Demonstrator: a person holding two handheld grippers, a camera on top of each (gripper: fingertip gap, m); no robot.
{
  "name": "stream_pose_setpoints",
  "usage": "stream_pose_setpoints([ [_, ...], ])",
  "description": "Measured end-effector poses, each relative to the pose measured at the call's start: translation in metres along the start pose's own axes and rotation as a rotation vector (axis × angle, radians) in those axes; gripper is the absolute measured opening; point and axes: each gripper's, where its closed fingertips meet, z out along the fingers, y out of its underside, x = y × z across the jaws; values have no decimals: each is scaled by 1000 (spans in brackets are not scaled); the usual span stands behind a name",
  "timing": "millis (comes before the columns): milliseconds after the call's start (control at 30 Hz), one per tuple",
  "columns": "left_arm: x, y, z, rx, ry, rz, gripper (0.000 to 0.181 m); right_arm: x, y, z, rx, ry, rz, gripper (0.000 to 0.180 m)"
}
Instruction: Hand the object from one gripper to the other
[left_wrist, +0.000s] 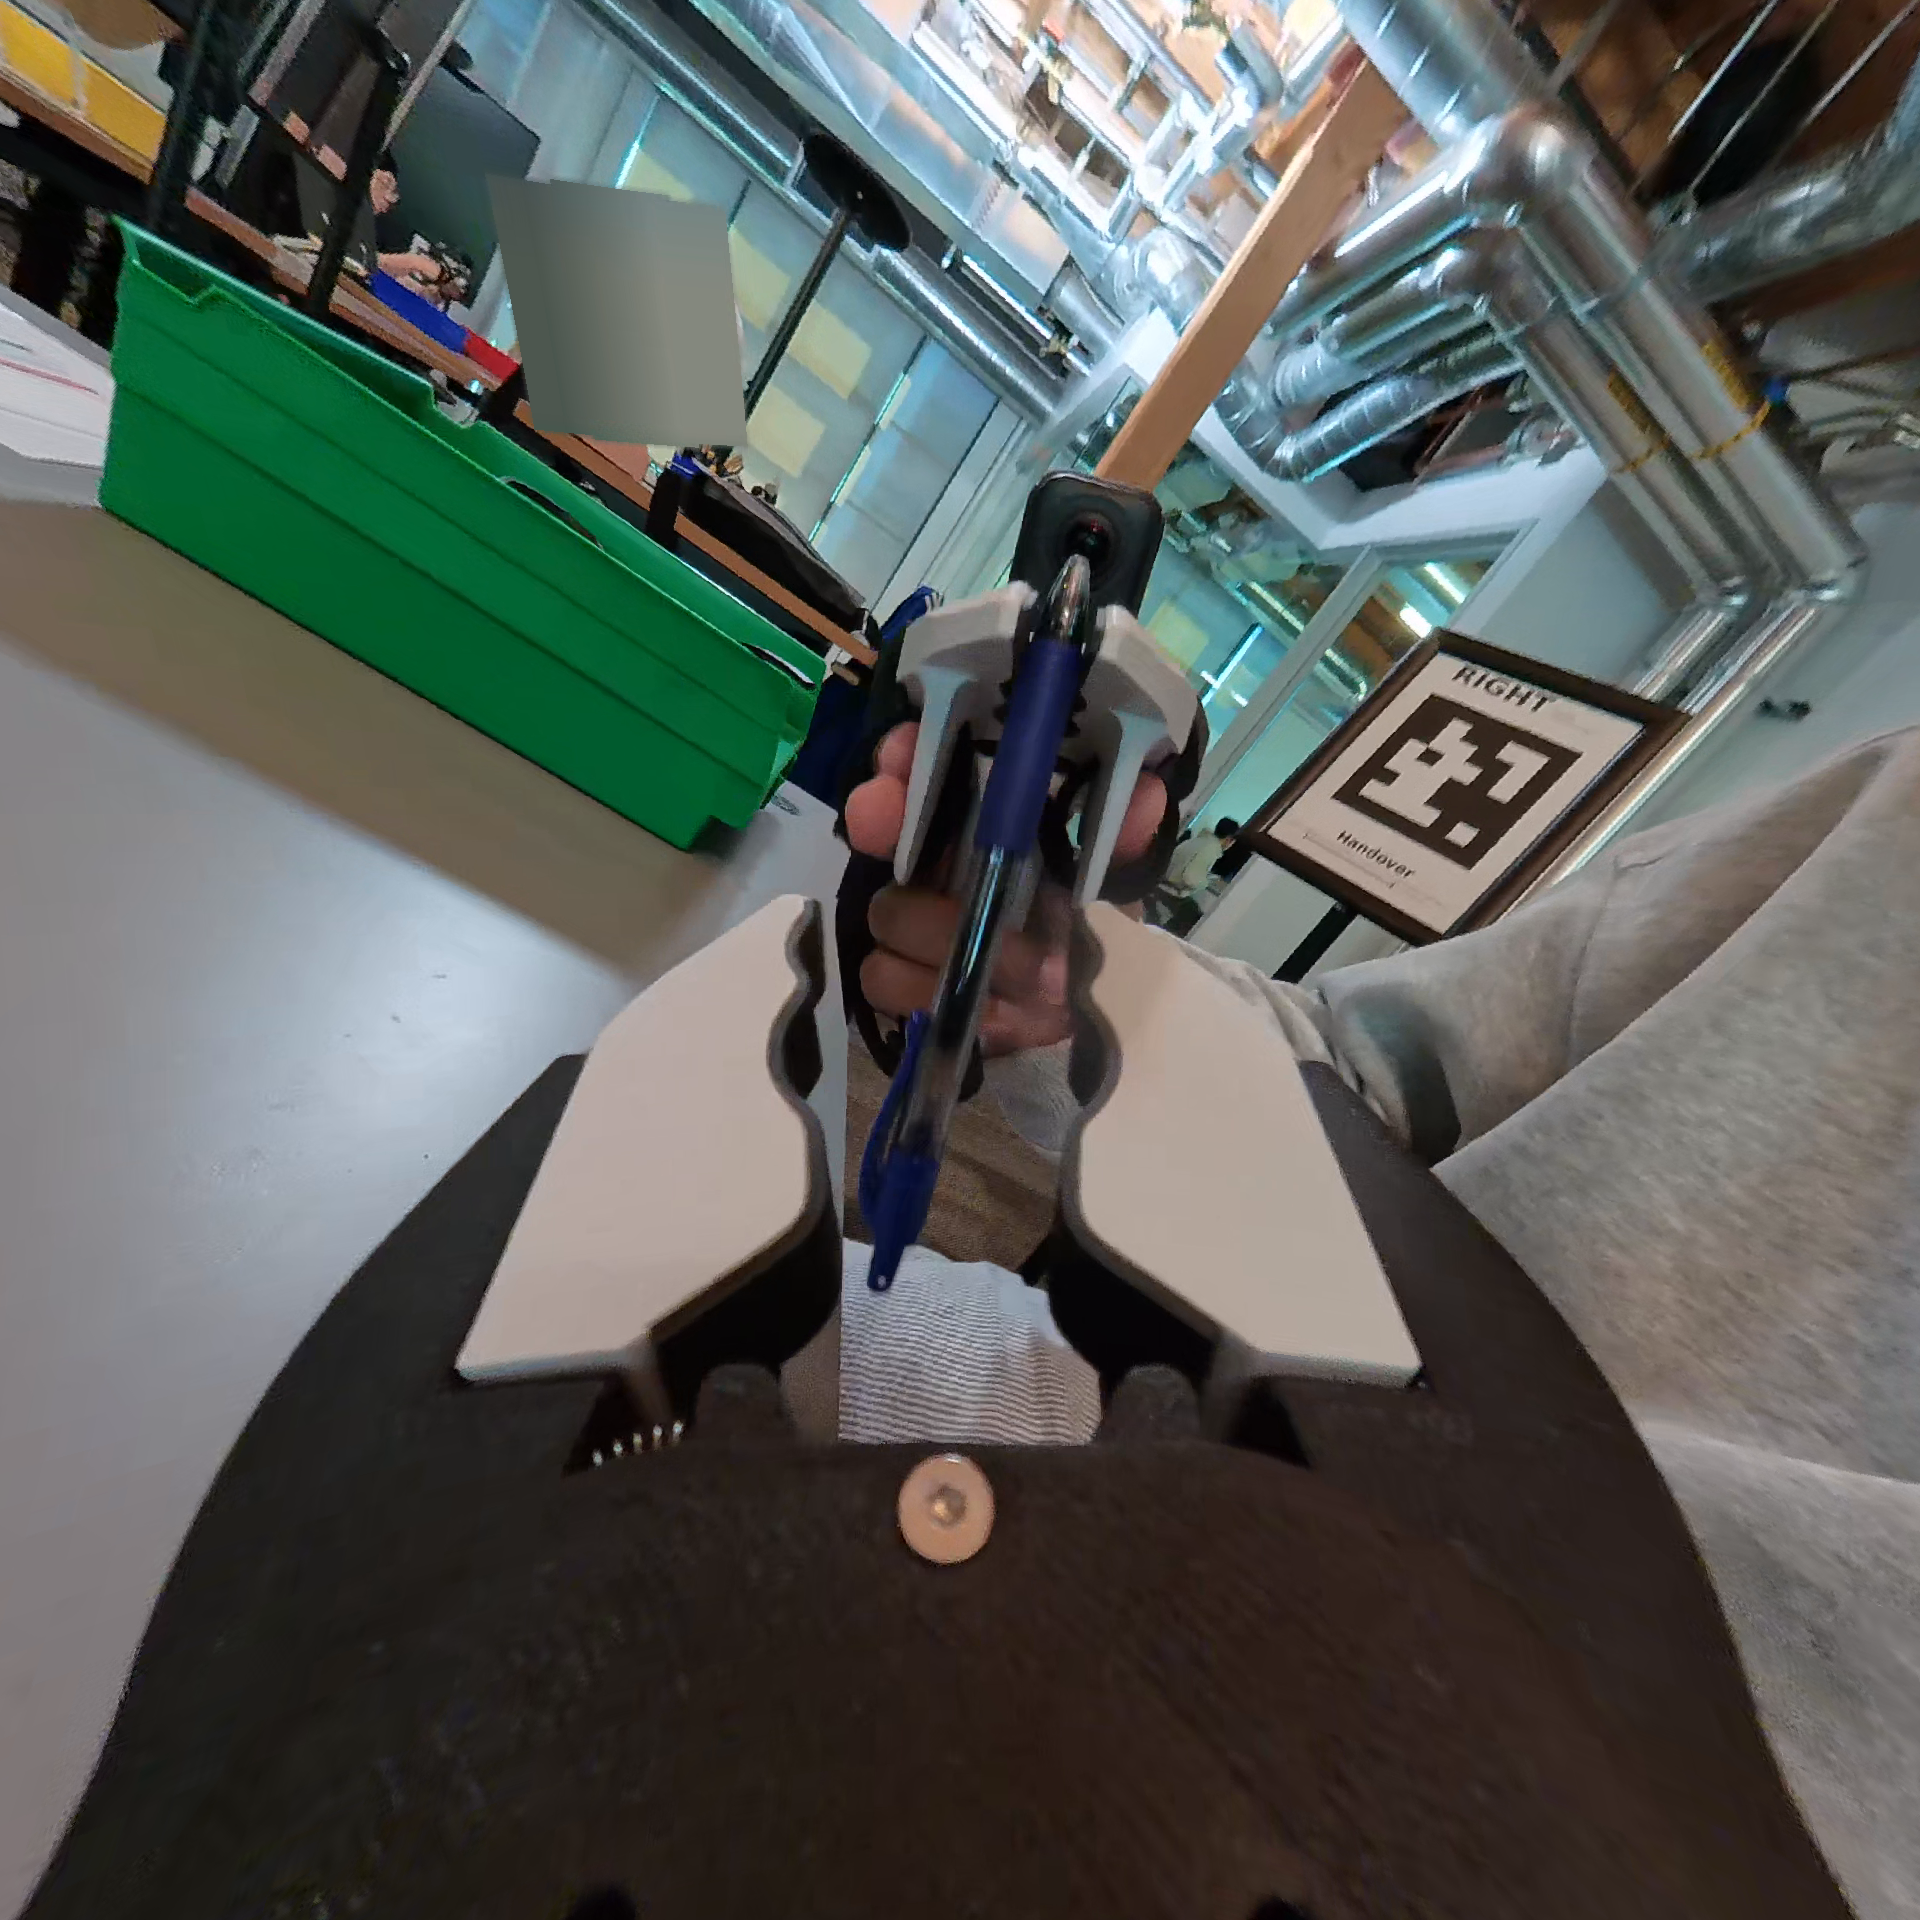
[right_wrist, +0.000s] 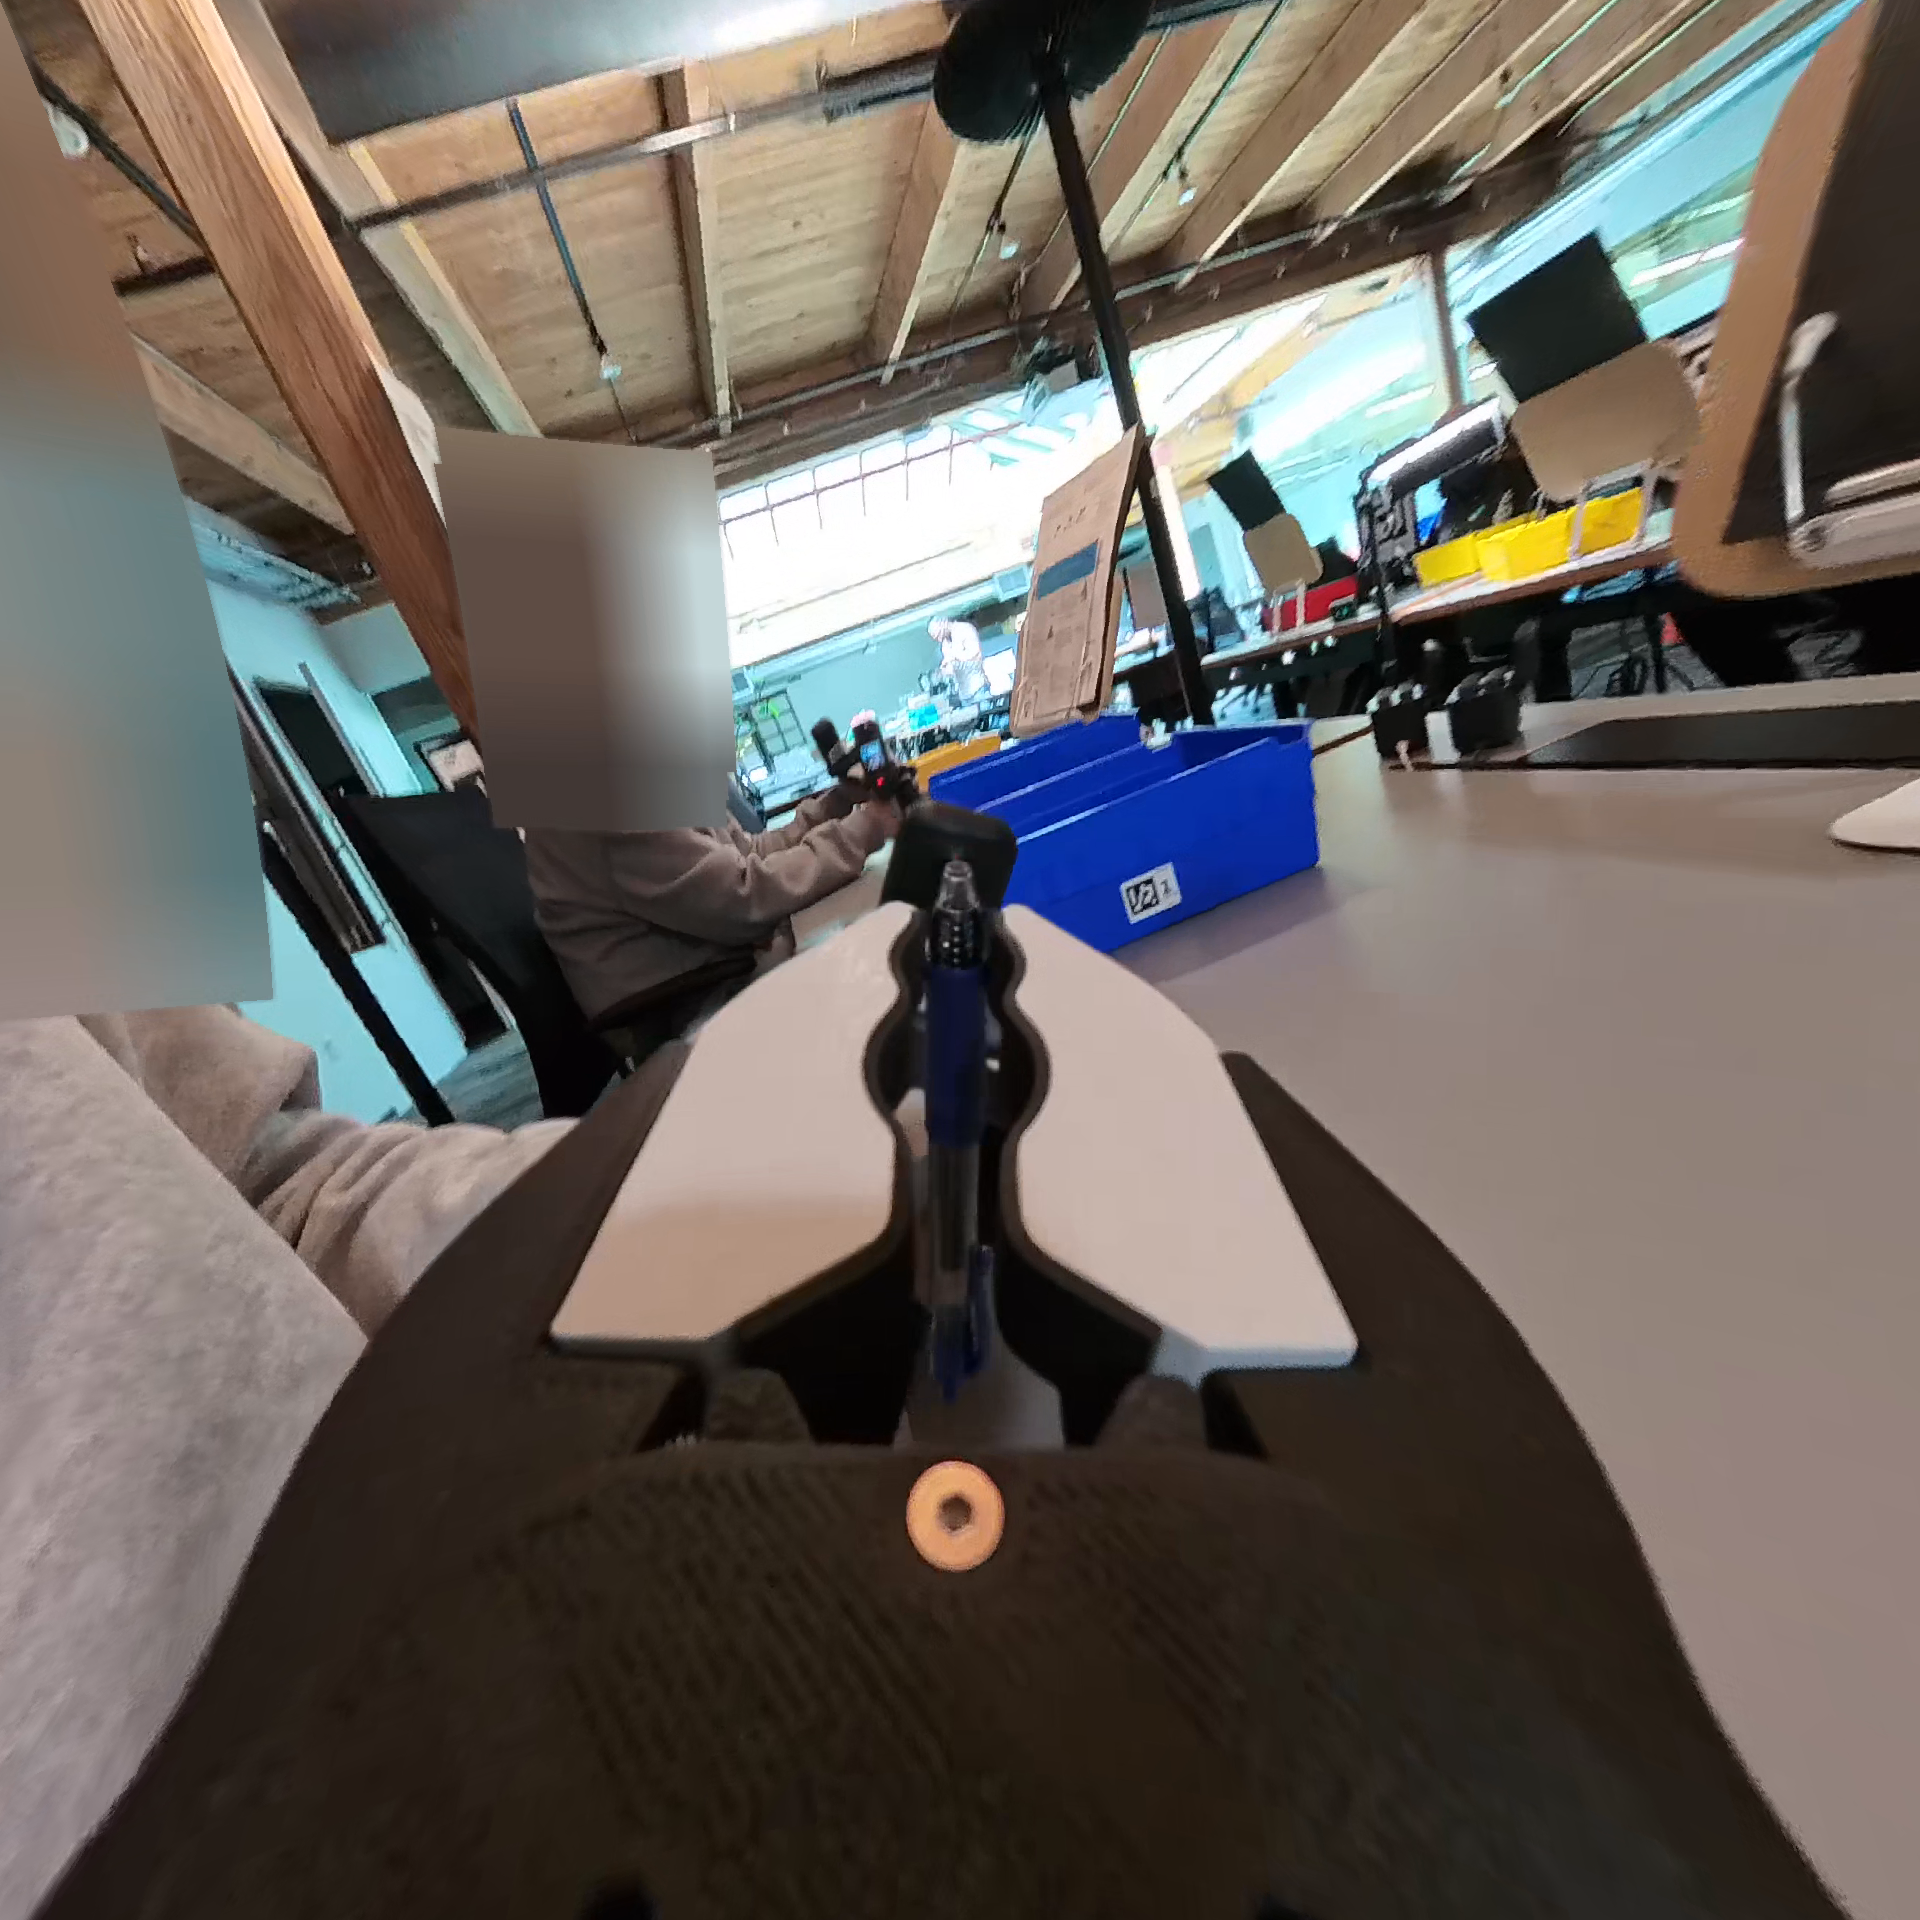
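A blue-and-clear pen (left_wrist: 1029, 748) is clamped by its blue grip between the white fingers of my right gripper (left_wrist: 1023, 758), which faces the left wrist camera from a short way off. In the right wrist view the right gripper (right_wrist: 956, 935) is shut on the pen (right_wrist: 951, 1039), with the tip above the fingertips and the clip end below. My left gripper (left_wrist: 945, 925) is open. The pen's clear barrel and clip end show in the gap between its fingers (left_wrist: 686, 1143), touching neither one.
A green bin (left_wrist: 416, 540) stands on the grey table (left_wrist: 260, 987) at the left. A blue bin (right_wrist: 1143, 821) stands on the table ahead of the right gripper. A framed marker sign (left_wrist: 1455, 779) stands behind. A grey sleeve (left_wrist: 1662, 1143) fills the right. Another person (right_wrist: 644, 894) sits beyond. Across from one pair of fingers to the other is roughly 5 centimeters.
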Motion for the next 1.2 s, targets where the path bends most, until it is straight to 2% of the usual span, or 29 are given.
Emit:
stream_pose_setpoints([
  [67,-3,4,2,-13,12,-53,56,5,-11,-8,51,11,26,11],
  [167,-4,16,8,-66,27,-102,60,10,-21,-15,102,14,61,11],
  [400,4,26,17,-94,88,-178,47,15,-43,-29,244,5,133,11],
  [600,9,21,19,-43,132,-208,32,12,-42,-24,253,14,100,11],
  [700,9,19,18,-36,113,-164,15,11,-43,-24,265,11,96,12],
  [833,6,-6,5,102,98,-159,15,15,-42,-28,262,20,92,11],
  [1033,-3,-44,-29,332,67,-152,15,13,-17,-15,145,9,62,11],
  [1200,-5,-50,-37,359,67,-155,14,13,-10,-12,123,5,69,11],
])
